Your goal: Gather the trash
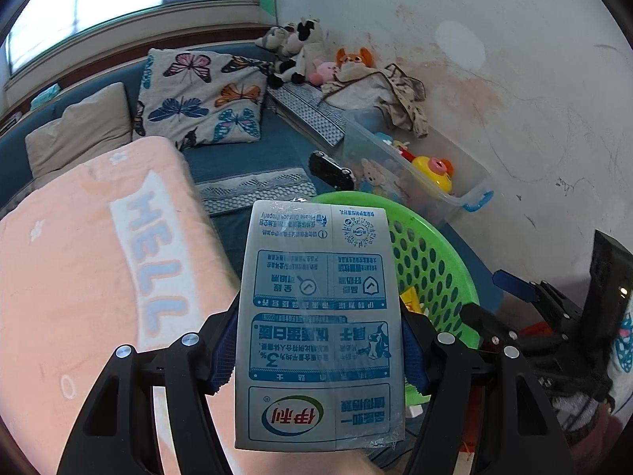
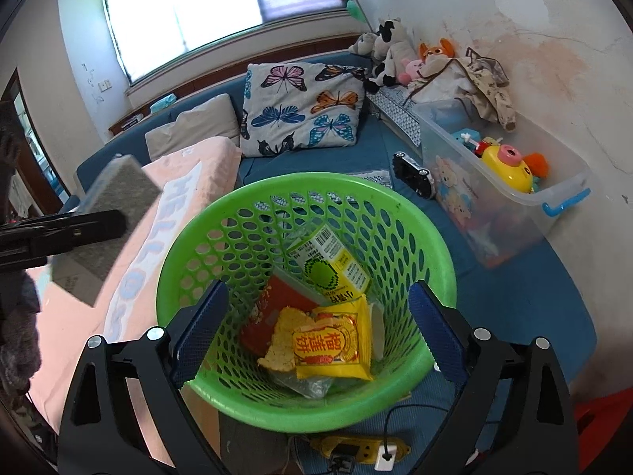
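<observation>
Left gripper (image 1: 318, 350) clenched on grey-blue milk carton (image 1: 318, 316); right gripper (image 2: 316, 336) wide, empty, over round green plastic basket (image 2: 431, 221) of wrappers; blue mat (image 2: 514, 297), maybe bed

Home bedroom, butterfly pillow (image 2: 302, 109), plush toys (image 2: 399, 53), toy bin (image 2: 554, 202)

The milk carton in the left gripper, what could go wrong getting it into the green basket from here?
The milk carton is held low between the left gripper pads, mostly sticking out, so it might pivot or slip. The green basket sits on soft bedding and could tip if nudged. The open right gripper hangs over the basket mouth, possibly blocking the drop.
</observation>
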Available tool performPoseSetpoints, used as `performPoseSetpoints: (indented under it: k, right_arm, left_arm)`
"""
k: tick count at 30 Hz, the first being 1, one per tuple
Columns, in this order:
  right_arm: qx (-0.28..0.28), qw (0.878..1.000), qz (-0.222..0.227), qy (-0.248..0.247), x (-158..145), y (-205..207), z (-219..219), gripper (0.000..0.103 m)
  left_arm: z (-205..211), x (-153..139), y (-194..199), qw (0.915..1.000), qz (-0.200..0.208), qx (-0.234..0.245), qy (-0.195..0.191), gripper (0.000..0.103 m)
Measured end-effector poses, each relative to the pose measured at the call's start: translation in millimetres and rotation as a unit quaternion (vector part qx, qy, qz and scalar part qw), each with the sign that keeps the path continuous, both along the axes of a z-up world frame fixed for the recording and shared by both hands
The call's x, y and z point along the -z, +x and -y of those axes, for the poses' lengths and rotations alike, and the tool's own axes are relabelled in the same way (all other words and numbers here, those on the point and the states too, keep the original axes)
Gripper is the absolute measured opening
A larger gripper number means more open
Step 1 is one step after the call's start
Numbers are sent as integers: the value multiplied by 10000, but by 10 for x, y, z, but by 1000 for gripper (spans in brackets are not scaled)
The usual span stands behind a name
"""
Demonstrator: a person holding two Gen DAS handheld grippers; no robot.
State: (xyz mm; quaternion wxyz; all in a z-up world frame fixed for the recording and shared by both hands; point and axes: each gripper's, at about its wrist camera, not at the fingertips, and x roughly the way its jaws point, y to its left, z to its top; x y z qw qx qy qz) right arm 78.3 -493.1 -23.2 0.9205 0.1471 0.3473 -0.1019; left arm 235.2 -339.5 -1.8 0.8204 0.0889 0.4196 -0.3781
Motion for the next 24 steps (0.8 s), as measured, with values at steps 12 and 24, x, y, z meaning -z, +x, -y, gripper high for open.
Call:
performPoseSetpoints:
  k: [12, 24]
  right_arm:
    - [48, 9998, 147, 81, -44, -277, -7, 92]
    - [47, 9996, 240, 147, -82, -395, -75, 92]
  left_arm:
    - [452, 127, -78, 9995, -208, 222, -109, 69]
    - [301, 104, -205, 9991, -138, 262, -302, 77]
